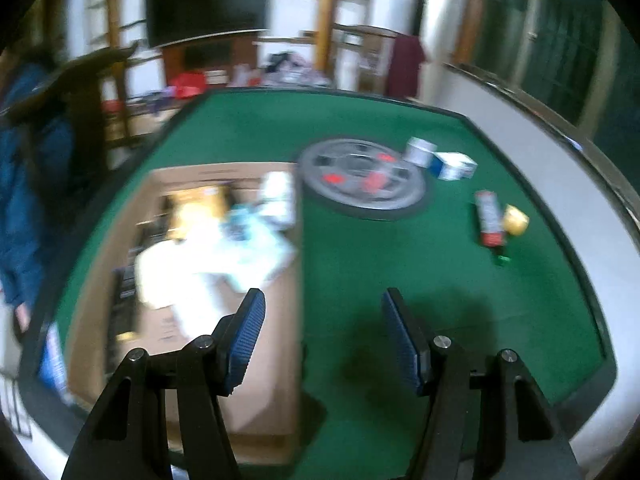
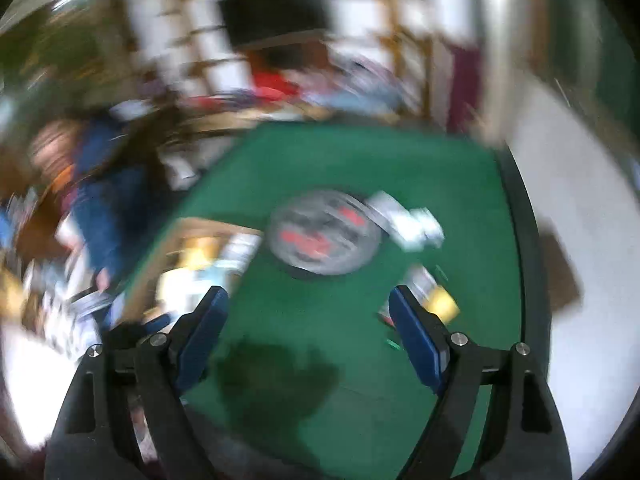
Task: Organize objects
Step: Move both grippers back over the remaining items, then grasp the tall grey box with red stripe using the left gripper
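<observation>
Cardboard box [image 1: 276,360] on green table [image 1: 400,280] holds white packets, yellow item; left gripper [image 1: 322,340], right gripper [image 2: 308,336] both spread, empty

Wall television [image 1: 206,6], maroon garment [image 1: 405,65]

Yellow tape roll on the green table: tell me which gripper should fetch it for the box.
Right, probably. The right gripper is open with the yellow tape roll just beyond its right finger. The left gripper, also open, sits by the cardboard box, farther away.

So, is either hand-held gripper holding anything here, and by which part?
Nothing is held: the left hand-held gripper and right hand-held gripper are both open and empty above the green felt table.
</observation>
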